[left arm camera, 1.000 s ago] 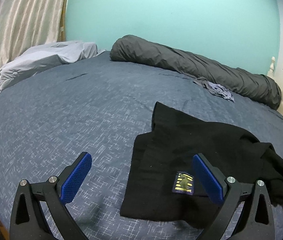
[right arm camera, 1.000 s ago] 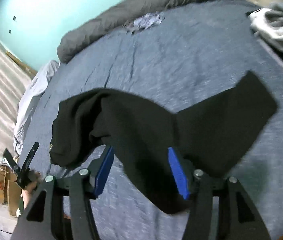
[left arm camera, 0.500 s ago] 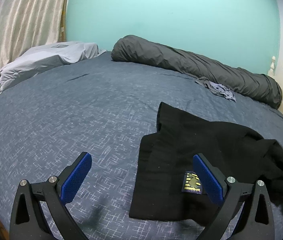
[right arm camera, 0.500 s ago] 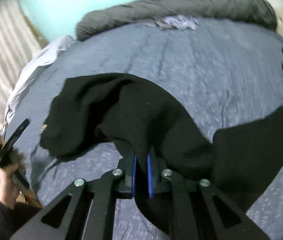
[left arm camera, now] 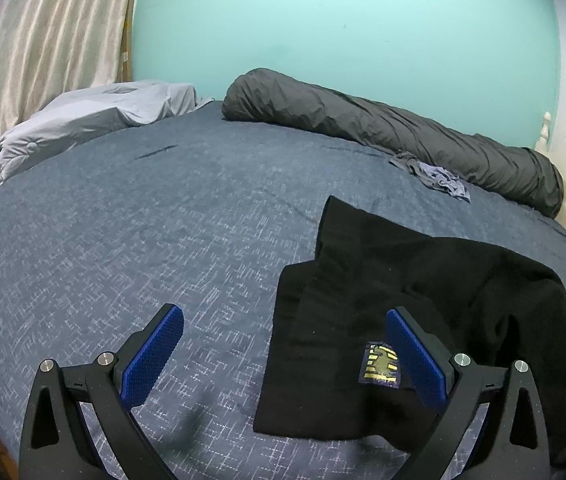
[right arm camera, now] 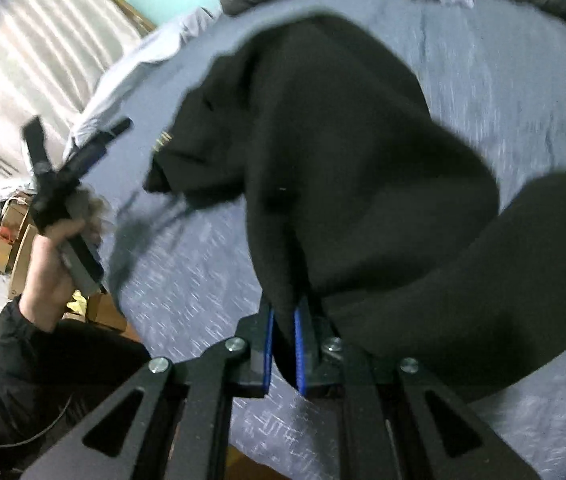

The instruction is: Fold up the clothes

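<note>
1. Left wrist view: the black garment (left arm camera: 423,320) lies crumpled on the bed (left arm camera: 143,240), low and to the right. It looks soft, limp and light, best taken by an edge or corner. A small dark patch with yellow marks (left arm camera: 381,364) sits on it; no writing is readable. The left claw (left arm camera: 283,360) stands spread wide and empty beside it.
2. Right wrist view: the right claw (right arm camera: 283,344) is clenched on a fold of the garment's cloth (right arm camera: 323,160), which drapes from it. Blur hides any lettering.

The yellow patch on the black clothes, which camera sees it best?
The left wrist view. There the yellow patch lies flat and sharp on the black garment, beside the open left gripper. The right wrist view shows only a blurred yellow sliver at the fabric's edge.
</note>
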`<state>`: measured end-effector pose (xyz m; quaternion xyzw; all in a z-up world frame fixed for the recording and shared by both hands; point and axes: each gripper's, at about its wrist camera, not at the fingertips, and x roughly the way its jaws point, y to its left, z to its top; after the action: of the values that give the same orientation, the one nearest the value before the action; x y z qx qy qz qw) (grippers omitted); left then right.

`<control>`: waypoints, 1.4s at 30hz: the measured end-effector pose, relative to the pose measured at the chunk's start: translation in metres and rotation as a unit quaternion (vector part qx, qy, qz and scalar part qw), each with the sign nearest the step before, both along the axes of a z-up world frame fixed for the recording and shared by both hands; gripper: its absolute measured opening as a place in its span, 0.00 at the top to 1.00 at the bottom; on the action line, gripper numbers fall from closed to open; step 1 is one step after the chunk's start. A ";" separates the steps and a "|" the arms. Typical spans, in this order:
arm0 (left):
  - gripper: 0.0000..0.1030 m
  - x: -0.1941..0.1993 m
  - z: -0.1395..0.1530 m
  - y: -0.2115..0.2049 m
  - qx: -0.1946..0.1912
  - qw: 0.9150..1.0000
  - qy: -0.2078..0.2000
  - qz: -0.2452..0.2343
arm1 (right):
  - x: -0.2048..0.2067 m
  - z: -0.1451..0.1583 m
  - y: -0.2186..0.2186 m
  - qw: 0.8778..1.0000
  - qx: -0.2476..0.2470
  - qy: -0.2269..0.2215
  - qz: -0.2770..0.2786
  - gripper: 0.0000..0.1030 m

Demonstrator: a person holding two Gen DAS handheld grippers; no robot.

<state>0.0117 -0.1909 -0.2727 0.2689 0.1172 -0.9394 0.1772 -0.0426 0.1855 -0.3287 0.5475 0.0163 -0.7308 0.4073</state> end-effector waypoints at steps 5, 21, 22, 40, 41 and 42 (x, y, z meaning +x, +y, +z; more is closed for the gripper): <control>0.00 0.001 -0.001 -0.004 0.003 1.000 0.000 0.003 | -0.009 0.023 0.018 0.999 -0.027 0.020 -0.027 0.82; 0.00 -0.001 0.000 -0.004 0.000 1.000 0.001 -0.002 | -0.129 0.023 0.050 0.979 -0.005 0.027 -0.203 0.72; 0.00 -0.001 0.000 -0.005 0.000 1.000 0.002 -0.002 | -0.129 0.017 0.045 0.980 0.001 0.019 -0.197 0.72; 0.00 -0.003 -0.001 -0.005 0.004 1.000 0.002 -0.007 | -0.094 0.009 0.009 0.992 0.042 0.021 -0.118 0.58; 0.00 -0.003 -0.002 -0.005 0.004 1.000 0.001 -0.006 | -0.098 0.012 0.012 0.991 0.035 0.029 -0.129 0.58; 0.00 -0.003 -0.002 -0.007 0.005 1.000 0.001 -0.004 | -0.103 0.011 0.014 0.990 0.031 0.023 -0.138 0.58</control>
<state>0.0088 -0.1974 -0.2746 0.2694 0.1209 -0.9398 0.1719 -0.1456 0.1995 -0.3179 0.5395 -0.0273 -0.7916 0.2856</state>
